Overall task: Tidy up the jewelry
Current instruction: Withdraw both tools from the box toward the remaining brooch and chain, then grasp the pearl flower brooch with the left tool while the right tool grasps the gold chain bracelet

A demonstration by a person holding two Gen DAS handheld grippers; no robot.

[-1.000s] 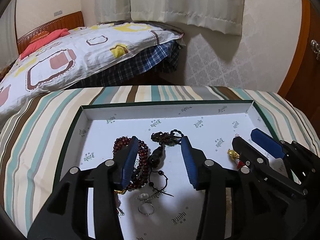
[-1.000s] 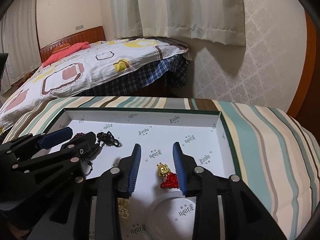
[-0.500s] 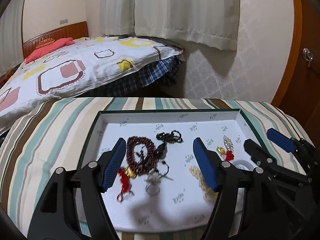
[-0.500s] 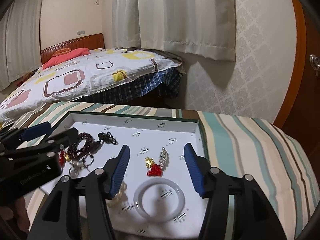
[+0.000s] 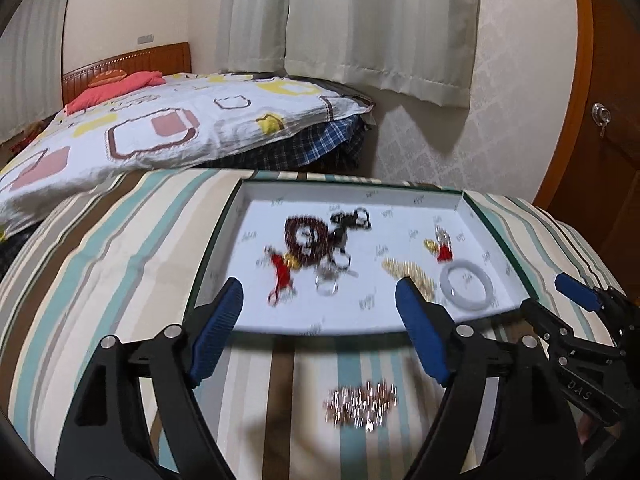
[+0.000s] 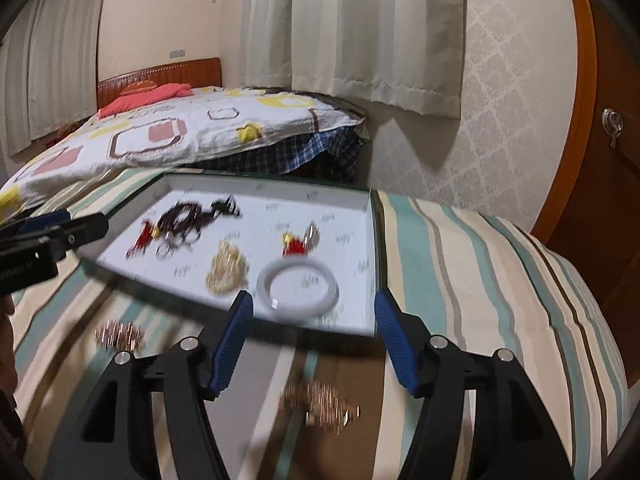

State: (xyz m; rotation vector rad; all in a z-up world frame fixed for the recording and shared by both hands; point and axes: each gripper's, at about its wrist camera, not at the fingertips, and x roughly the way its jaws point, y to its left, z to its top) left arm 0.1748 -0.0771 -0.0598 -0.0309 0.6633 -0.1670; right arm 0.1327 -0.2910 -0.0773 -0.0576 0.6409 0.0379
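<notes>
A shallow white box [image 5: 352,194] with a green rim lies on striped cloth. It holds a dark red bead bracelet [image 5: 306,236], a red tassel charm [image 5: 282,272], a silver ring [image 5: 327,287], a gold chain [image 5: 408,270] and a white bangle [image 6: 298,286]. On the cloth in front of the box lie two loose rose-gold chain piles [image 5: 362,402] [image 6: 320,402]. My left gripper [image 5: 318,292] hangs over the box's near edge, its jaws opening and empty. My right gripper [image 6: 314,300] is beside it to the right, also opening and empty.
The striped cloth [image 6: 480,280] drops away at the right and left. Behind it stands a bed with a patterned quilt [image 5: 160,128]. Curtains [image 5: 360,24] hang on the back wall, and a wooden door [image 5: 608,120] is at the right.
Both grippers have drawn back from over the jewelry to the box's near edge, and their jaws have spread wider. The chain piles on the cloth have come into view.
</notes>
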